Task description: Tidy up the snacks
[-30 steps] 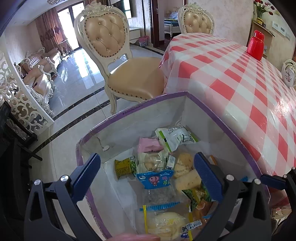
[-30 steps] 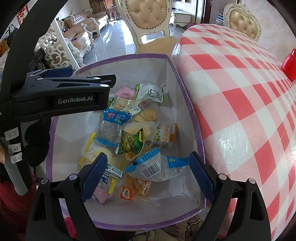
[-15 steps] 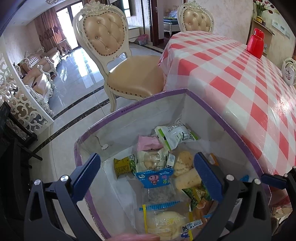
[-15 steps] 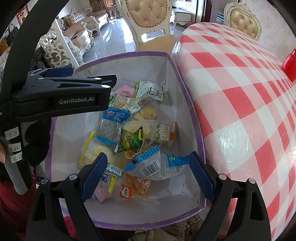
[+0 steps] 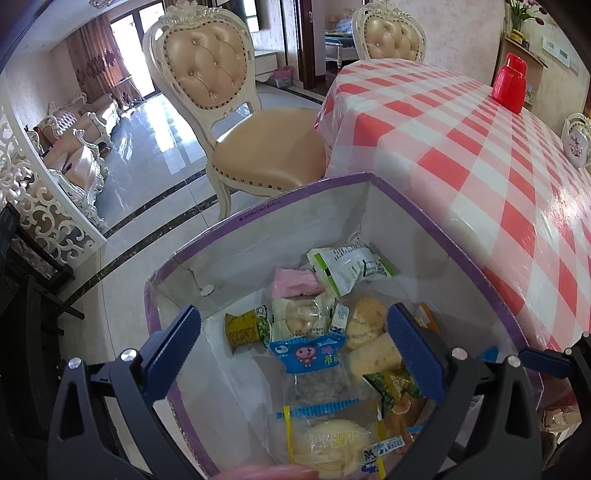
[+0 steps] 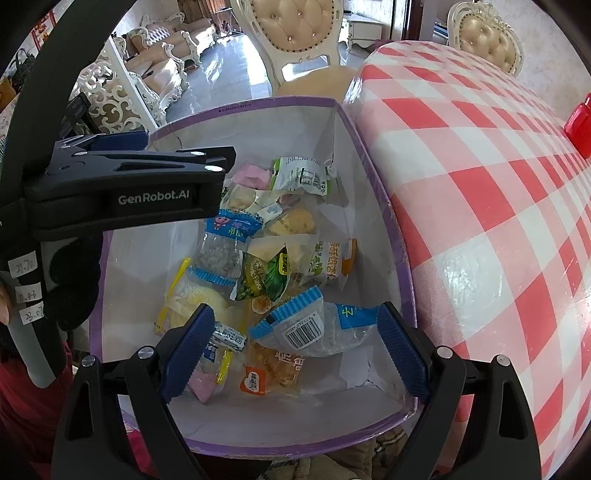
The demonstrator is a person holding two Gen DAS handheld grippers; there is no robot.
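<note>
Together, our two cameras look down into the same purple-rimmed box [image 5: 436,225], which stands against the edge of the table [image 5: 480,147] with the red-and-white checked cloth. From the left wrist we see what the right one barely catches: the padded chair [image 5: 236,122] beyond the box's far wall, a second chair [image 5: 388,33] at the table's far end, and the whole red jar [image 5: 509,83] standing on the cloth, well beyond our fingers. From the right wrist the jar is only a red sliver at the frame edge, but we gain the near end of the box floor and the side of our left gripper [image 6: 218,162], which hangs over the box's left wall.

Our left gripper [image 5: 295,343] is spread wide and grips nothing; between its fingertips lies the blue cartoon packet [image 5: 308,354], with the yellow-trimmed bun packet [image 5: 332,443] nearer to us and the pink packet [image 5: 293,282] and green-and-white packet [image 5: 349,264] farther ahead. Our right gripper [image 6: 295,343] is likewise wide apart and empty; the clear packet with the barcode [image 6: 306,325] lies between its pads, below them, and we cannot tell whether either pad touches it. Just nearer to us sits an orange-labelled packet [image 6: 273,369]. All the snacks lie loose in a heap on the box floor.
</note>
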